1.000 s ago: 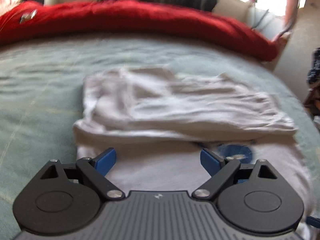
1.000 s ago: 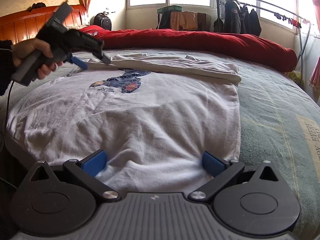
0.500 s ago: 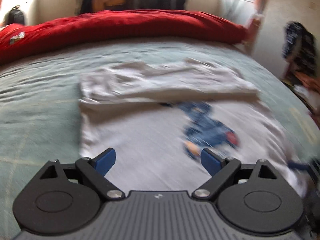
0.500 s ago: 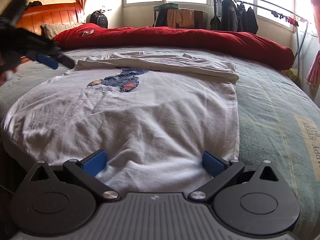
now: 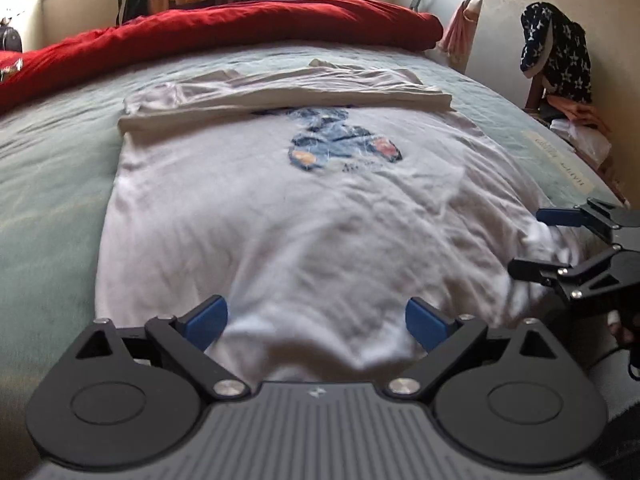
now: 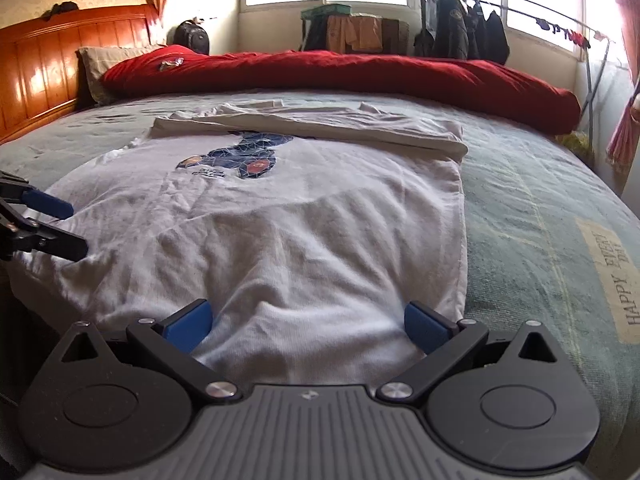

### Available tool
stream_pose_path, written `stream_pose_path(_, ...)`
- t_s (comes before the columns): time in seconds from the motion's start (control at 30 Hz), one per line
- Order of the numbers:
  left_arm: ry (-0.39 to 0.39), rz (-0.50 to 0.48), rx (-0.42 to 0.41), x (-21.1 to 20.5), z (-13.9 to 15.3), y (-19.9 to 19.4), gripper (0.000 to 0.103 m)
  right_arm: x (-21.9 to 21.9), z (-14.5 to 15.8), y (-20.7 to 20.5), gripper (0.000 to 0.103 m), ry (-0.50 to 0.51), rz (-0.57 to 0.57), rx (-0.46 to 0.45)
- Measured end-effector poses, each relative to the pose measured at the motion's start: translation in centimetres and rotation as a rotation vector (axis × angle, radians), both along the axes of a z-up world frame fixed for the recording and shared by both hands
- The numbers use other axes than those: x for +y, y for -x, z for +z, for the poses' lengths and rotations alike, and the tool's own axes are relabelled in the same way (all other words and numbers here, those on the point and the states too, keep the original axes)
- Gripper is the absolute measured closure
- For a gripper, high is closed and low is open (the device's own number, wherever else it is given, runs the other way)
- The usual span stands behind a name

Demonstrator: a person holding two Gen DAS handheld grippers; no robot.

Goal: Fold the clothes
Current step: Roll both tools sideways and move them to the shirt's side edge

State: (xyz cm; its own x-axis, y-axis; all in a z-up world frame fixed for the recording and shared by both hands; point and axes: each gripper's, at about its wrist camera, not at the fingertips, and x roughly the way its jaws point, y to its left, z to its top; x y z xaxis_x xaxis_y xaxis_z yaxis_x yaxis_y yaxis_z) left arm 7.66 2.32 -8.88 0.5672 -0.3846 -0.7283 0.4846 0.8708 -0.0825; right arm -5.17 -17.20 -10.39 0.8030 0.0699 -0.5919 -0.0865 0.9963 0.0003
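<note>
Two handheld grippers meet the near edge of a white T-shirt [image 5: 280, 220] spread across a bed; the left gripper [image 5: 316, 322] has its blue fingers [image 5: 206, 320] spread wide on either side of a raised fold of the cloth's near edge, with nothing clamped; the right gripper [image 6: 306, 320] stands likewise, jaws wide apart, blue pads [image 6: 424, 326] flanking a hump of white fabric without pinching it. In the left wrist view the right gripper enters from the right edge, its fingers parted over the shirt's border; in the right wrist view the left gripper appears at the left edge, fingers also parted above the cloth. Whether any pad touches the fabric cannot be told.

Beyond the grippers the T-shirt lies flat and wrinkled on a pale green bedspread [image 6: 540, 208]; a blue printed figure [image 6: 236, 156] marks its middle; its far portion is folded back over itself into a long band [image 6: 320, 124] across the bed. Printed lettering [image 6: 614, 276] runs along the bedspread to the right of the shirt. Further back a red duvet [image 6: 340, 72] is heaped along the far side; a pillow [image 6: 104, 60] rests against an orange wooden headboard [image 6: 44, 56]; jackets hang on a rail [image 6: 460, 28] before bright windows.
</note>
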Motion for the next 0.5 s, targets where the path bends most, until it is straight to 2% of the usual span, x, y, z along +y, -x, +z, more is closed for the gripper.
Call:
stream_pose_path(0.13,-0.021,0.013,-0.029,0.6,0.8,0.7,0.008,-0.2,0.6,1.2,0.0,0.029,0.045,0.021)
stream_pose_path(0.23,0.004,-0.007,-0.085,0.4,1.5,0.8,0.008,-0.3,1.8,1.5,0.0,0.034,0.077,0.025)
stream_pose_path(0.37,0.061,-0.02,-0.065,-0.6,1.2,0.3,0.008,0.1,3.3,1.5,0.0,-0.077,0.133,-0.044)
stream_pose_path(0.5,0.019,-0.018,-0.05,-0.5,-0.3,1.5,0.008,0.9,1.2,1.0,0.0,-0.046,0.135,0.071)
